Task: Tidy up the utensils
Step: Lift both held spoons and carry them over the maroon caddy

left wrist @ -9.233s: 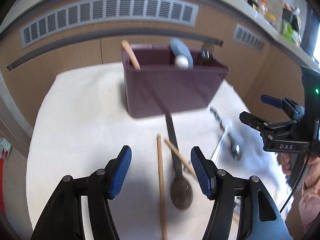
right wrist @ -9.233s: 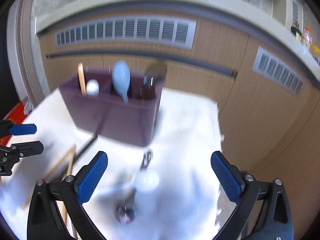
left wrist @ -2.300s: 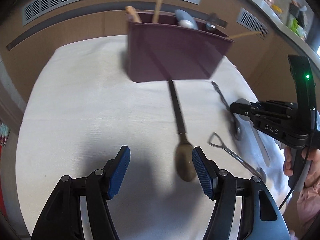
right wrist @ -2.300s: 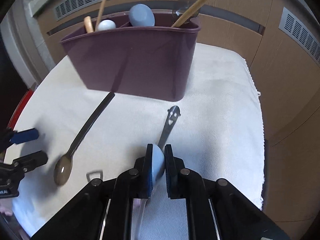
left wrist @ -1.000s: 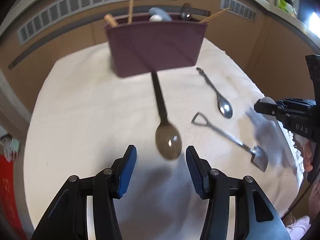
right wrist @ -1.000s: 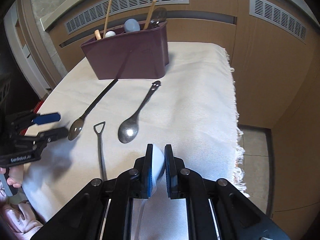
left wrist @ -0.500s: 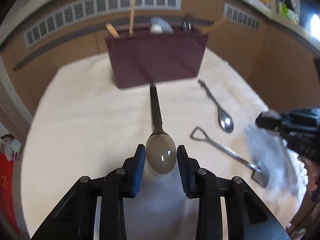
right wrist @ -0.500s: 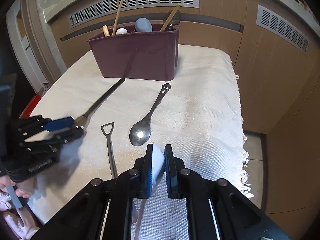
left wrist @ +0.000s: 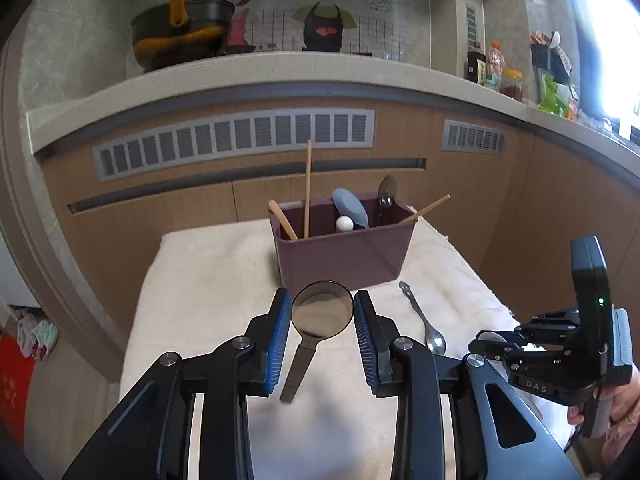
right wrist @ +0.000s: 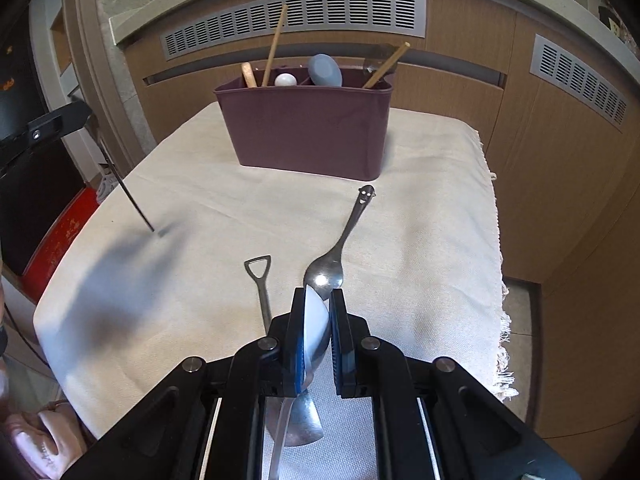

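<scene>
Dark long-handled spoon [left wrist: 322,316] is pinched by its bowl in the left gripper [left wrist: 322,334], lifted before the maroon plastic utensil box [left wrist: 343,250].
Right gripper [right wrist: 317,330] squeezes a pale blue spoon [right wrist: 314,322]; before the box lies a steel spoon [right wrist: 340,250].

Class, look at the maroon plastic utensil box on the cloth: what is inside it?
Sticking out of the maroon plastic utensil box: two wooden chopsticks, a wooden handle, a white ball-shaped end, a blue-grey spoon, a metal spoon. Their lower parts are hidden.
</scene>
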Available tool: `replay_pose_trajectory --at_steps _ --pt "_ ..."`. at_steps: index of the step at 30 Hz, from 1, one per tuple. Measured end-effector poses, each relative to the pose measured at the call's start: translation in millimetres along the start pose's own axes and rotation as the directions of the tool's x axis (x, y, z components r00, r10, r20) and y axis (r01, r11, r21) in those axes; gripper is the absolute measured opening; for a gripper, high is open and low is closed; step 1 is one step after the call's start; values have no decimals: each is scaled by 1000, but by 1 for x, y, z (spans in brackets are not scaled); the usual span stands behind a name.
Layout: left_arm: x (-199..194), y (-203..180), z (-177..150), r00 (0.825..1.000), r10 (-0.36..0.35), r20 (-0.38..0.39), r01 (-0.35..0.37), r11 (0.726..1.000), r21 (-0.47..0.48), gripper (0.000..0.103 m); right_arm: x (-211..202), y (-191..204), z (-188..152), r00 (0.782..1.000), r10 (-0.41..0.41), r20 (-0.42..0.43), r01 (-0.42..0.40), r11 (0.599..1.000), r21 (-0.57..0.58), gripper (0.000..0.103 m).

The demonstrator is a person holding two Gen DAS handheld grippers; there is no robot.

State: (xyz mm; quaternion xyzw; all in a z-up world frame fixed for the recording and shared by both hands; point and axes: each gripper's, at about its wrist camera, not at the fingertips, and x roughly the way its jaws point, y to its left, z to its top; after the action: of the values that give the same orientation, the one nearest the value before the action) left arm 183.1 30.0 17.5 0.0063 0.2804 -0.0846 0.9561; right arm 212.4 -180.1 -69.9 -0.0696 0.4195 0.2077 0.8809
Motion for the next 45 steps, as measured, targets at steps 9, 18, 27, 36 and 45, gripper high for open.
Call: replay_pose_trajectory --at_steps 9,18,27,36,45 --pt "52 -11 14 998 -38 -50 38 999 10 33 16 -9 1 999 37 -38 -36 999 37 9" --pt "33 10 11 997 -58 -41 55 996 -65 33 8 -7 11 999 45 7 -45 999 28 10" --pt "-10 13 3 997 -81 4 81 992 -97 33 -31 17 23 994 41 106 -35 998 -57 9" --pt "-44 6 36 985 -146 89 154 984 -91 33 -83 21 58 961 0 277 28 995 -96 9" --pt "-75 9 149 934 -157 322 178 983 -38 33 -175 20 181 756 -61 651 147 986 -78 10"
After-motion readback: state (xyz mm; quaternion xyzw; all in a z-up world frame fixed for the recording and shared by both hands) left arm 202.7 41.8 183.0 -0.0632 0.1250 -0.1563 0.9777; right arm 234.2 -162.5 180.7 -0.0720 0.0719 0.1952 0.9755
